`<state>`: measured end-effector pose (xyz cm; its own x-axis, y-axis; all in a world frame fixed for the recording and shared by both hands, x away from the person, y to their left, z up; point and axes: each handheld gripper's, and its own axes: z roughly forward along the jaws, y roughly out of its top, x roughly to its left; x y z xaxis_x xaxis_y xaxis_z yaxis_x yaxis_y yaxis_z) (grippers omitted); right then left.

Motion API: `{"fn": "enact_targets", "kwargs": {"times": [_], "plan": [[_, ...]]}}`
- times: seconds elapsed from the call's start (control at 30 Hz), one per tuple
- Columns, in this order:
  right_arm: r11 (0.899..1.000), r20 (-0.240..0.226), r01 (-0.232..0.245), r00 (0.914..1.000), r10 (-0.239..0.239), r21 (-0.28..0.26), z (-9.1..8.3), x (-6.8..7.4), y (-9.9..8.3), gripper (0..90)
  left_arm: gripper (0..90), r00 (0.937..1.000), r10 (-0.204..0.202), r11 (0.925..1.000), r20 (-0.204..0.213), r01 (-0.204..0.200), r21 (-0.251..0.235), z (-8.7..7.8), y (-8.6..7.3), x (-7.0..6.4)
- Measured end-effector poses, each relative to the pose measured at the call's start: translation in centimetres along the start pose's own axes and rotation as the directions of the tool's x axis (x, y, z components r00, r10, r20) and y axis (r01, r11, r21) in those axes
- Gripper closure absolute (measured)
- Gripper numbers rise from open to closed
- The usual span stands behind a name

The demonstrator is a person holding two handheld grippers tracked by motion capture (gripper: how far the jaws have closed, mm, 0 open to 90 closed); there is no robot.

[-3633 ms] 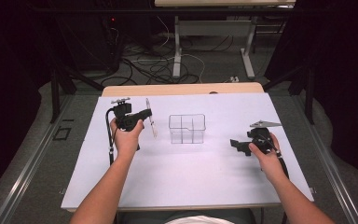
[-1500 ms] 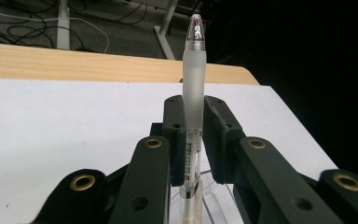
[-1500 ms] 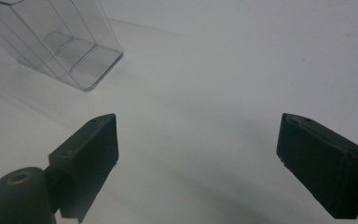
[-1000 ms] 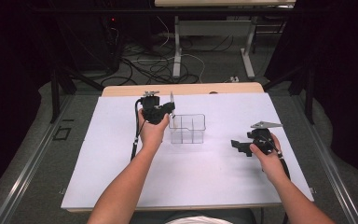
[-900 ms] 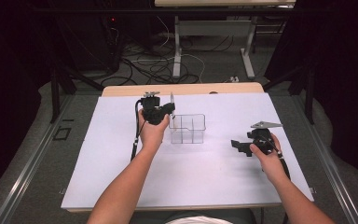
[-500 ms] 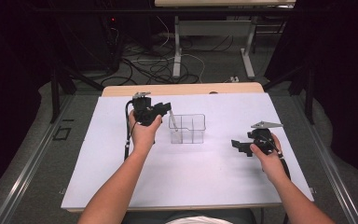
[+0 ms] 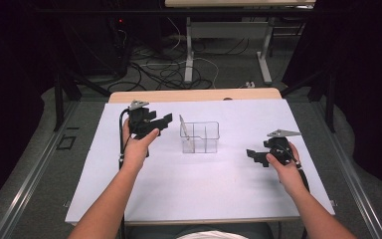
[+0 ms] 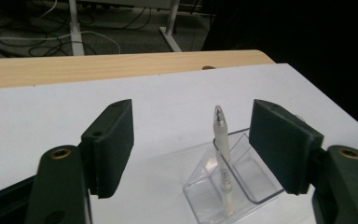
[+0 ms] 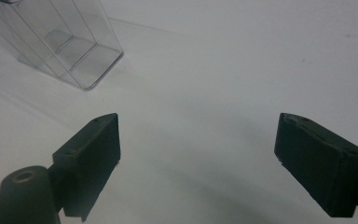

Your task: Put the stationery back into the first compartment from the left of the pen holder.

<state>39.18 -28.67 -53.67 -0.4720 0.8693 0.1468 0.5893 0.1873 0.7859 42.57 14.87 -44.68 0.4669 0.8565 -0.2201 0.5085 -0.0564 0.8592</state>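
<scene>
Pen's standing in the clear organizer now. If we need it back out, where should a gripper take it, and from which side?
Grip the pen on its upper shaft, just below the tip, where it sticks out above the clear organizer rim. Come from above and the left gripper side, jaws straddling the shaft. It leans in the near-left compartment, so the walls probably block a lower grip; lifting along the lean should free it.

A white sheet [image 7: 194, 184] covers most of a pale wooden table [image 7: 194, 95]. Beyond it lies grey floor [image 7: 219, 69] strewn with tangled cables [image 7: 164, 69]. A second desk's white legs [image 7: 189, 55] stand farther back. Dark curtains [image 7: 363, 74] close both sides.
</scene>
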Motion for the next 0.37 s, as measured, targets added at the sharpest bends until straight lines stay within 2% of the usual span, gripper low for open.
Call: {"fn": "enact_targets", "kwargs": {"times": [0.03,0.1,0.23,0.33,0.37], "plan": [[1.0,-0.001,0.0,1.0,0.0,0.001,0.0,0.0,0.0,14.2,30.1,0.9997,0.025,0.9997,-0.005,-0.025,-0.001,-0.3,-0.1,0.1],[1.0,0.0,0.0,1.0,0.0,0.0,-0.1,-0.1,0.0,14.2,29.6,0.9989,0.046,0.9989,-0.009,-0.046,-0.005,-0.8,-0.5,0.4],[1.0,0.001,-0.003,1.0,0.003,-0.008,-0.1,-0.1,0.0,14.2,27.0,0.9987,0.045,0.999,0.022,-0.045,0.002,-1.8,-1.6,1.0],[1.0,0.003,-0.007,1.0,0.007,-0.001,-0.2,-0.1,-0.1,14.2,20.8,0.9986,0.021,0.9991,0.048,-0.023,0.035,-2.3,-2.6,1.5],[1.0,0.007,-0.005,1.0,0.005,-0.001,-0.2,-0.2,-0.2,14.2,18.7,0.9988,0.023,0.9987,0.044,-0.025,0.043,-2.4,-3.0,1.6]]}}
